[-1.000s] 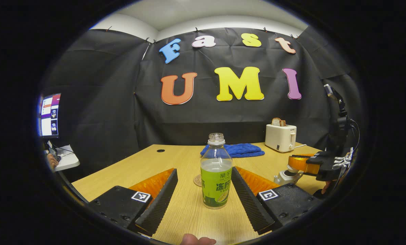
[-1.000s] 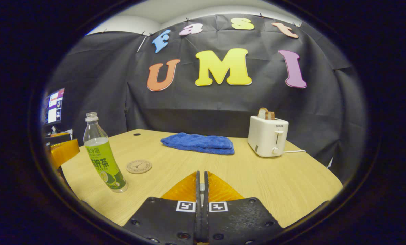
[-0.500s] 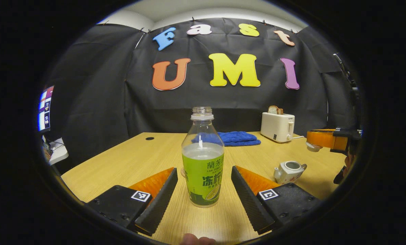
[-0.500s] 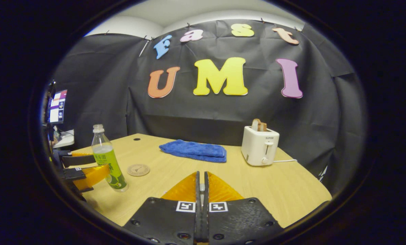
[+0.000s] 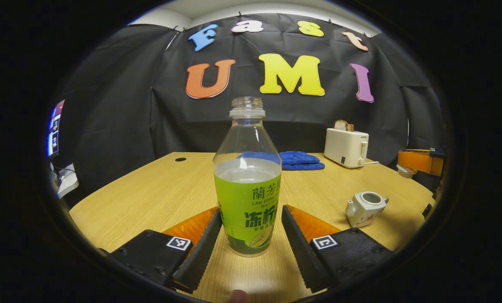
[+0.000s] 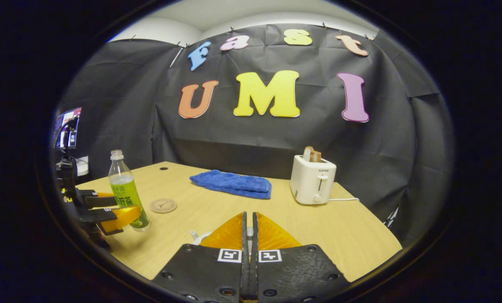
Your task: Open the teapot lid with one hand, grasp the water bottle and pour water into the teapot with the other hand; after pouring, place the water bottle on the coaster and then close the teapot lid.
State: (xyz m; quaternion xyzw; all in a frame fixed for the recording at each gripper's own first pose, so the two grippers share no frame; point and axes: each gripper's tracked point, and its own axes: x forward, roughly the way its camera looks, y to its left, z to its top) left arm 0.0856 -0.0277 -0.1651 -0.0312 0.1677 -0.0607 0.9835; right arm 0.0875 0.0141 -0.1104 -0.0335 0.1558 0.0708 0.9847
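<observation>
Two grippers: left gripper (image 5: 251,235) level, spread around upright bottle (image 5: 248,185); right gripper (image 6: 247,235) raised, pinching lid (image 5: 406,171).

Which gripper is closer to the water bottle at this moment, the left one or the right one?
Left. The left gripper has the water bottle between its open fingers. The right gripper is far off across the table, holding the teapot lid beyond the teapot.

In the right gripper view, the teapot (image 6: 196,235) is mostly hidden behind the closed jaws; only a spout tip shows left of them. In the left gripper view, the water bottle (image 5: 247,185) between the jaws covers part of the blue towel (image 5: 299,160) behind it.
</observation>
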